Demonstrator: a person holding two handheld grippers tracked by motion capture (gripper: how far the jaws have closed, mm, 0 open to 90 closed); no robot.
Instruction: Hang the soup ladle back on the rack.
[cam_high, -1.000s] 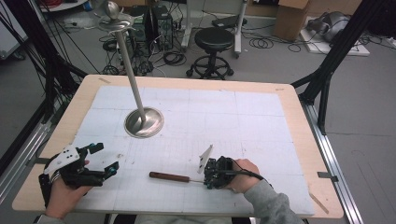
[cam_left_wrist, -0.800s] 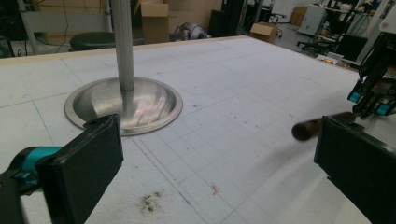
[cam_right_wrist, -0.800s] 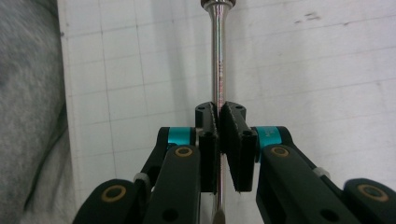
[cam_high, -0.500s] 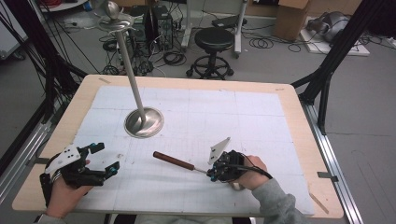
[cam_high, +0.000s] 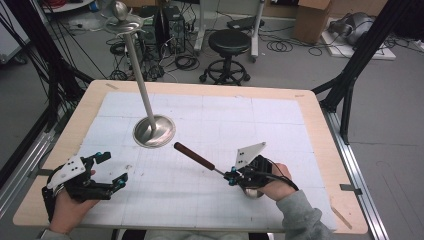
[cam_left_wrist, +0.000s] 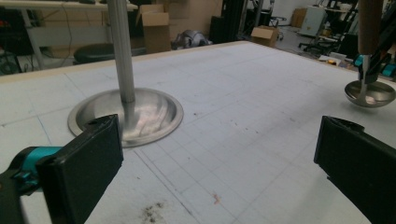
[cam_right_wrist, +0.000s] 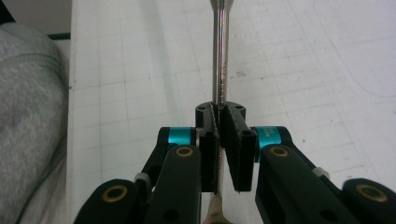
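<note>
A ladle (cam_high: 200, 159) is clamped by its thin metal shank in the shut right tool (cam_high: 231, 176), brown handle angled up toward the steel stand (cam_high: 150, 131), bowl under the right hand (cam_high: 270, 181). The ladle is held over the counter (cam_high: 310, 145), near its front edge. The left tool (cam_high: 111, 169) is held wide open and empty, at the front left.

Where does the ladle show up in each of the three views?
High view: the ladle lies lower centre, its brown handle pointing up-left and its metal shaft clamped in the right tool.
Left gripper view: far right, with the bowl low over the table and the handle rising to the top edge.
Right gripper view: the shaft runs from top centre down between the shut jaws.
Shared landmark: the gridded mat.
</note>
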